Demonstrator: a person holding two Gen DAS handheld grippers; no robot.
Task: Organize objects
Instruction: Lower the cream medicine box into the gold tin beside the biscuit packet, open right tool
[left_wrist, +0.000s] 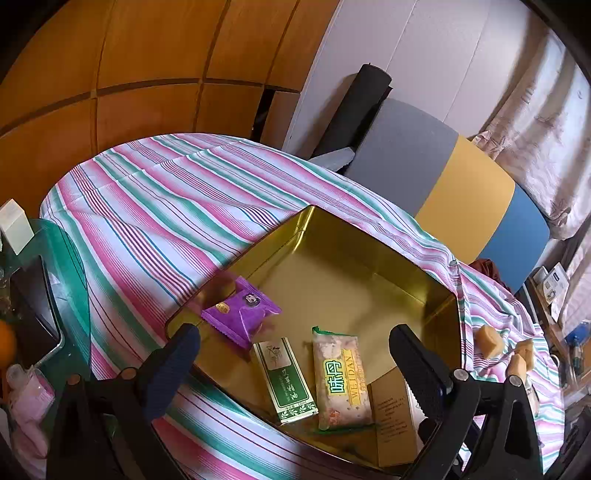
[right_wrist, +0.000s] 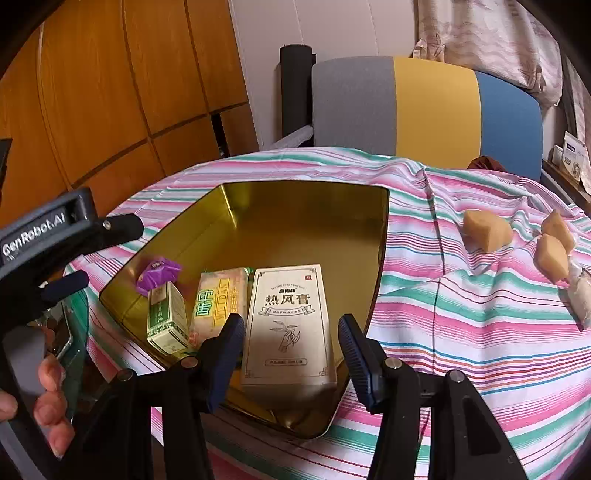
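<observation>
A shiny gold metal tin with rounded corners sits on a counter draped in pink, green and white striped cloth. Inside lie a crinkled purple foil sachet, a slim green carton, a glossy WEIDAN biscuit packet and a beige cardboard box. The right claw straddles the box at 6 o'clock, pads apart from it; the left claw gapes empty. Three tan wrapped sweets rest at 3 o'clock.

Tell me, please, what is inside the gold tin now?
Inside the gold tin lie a purple packet, a green box, a Weidan packet and a beige box. Anything beneath them stays hidden.
</observation>
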